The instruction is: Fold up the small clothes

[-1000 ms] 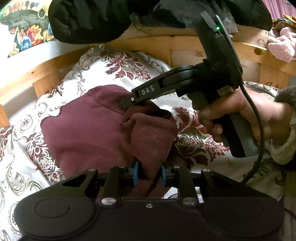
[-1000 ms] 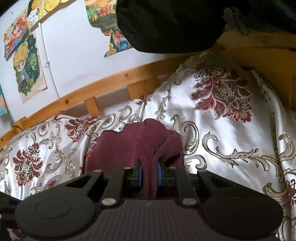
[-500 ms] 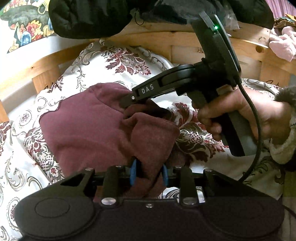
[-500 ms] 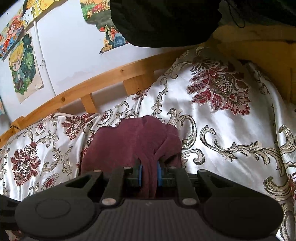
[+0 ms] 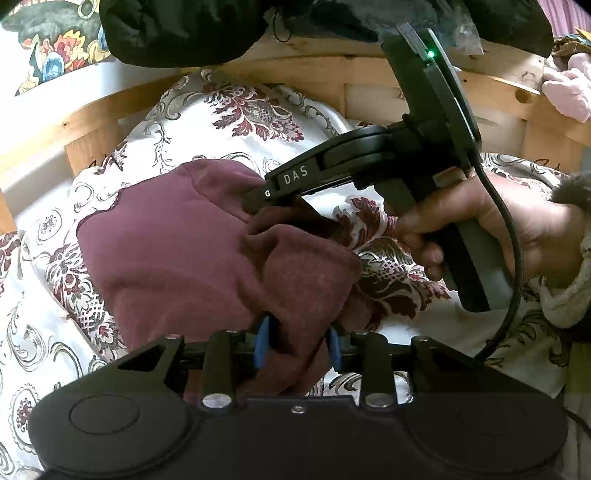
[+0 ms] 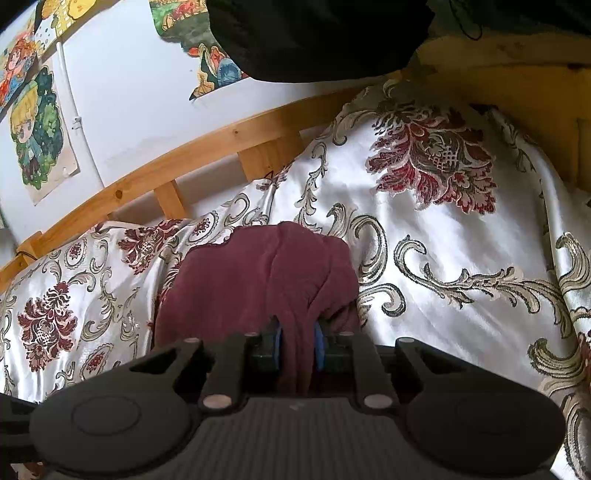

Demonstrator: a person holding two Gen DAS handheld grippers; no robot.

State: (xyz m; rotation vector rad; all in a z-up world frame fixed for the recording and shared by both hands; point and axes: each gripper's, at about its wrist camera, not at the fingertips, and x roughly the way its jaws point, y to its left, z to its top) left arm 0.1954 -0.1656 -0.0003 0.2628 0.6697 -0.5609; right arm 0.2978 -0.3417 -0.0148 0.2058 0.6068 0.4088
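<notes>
A small maroon garment [image 5: 177,251] lies on a white bedspread with dark red flowers [image 5: 258,110]. My left gripper [image 5: 297,345] is shut on a bunched near edge of the garment, cloth between its blue pads. My right gripper [image 6: 297,341] is shut on another edge of the same garment [image 6: 258,280]. In the left wrist view the right gripper's black body [image 5: 332,166] marked DAS reaches in from the right, its tip on the garment's far fold, held by a hand [image 5: 480,221].
A wooden bed rail [image 6: 184,162] runs behind the bedspread, with a white wall and cartoon posters [image 6: 33,129] beyond. A black jacket [image 5: 184,29] hangs over the top. Pink clothes [image 5: 569,88] sit at the far right.
Both grippers have kept their hold and carried the gripped edges a little further over the garment. The left gripper's pads stand slightly wider apart around the cloth.
</notes>
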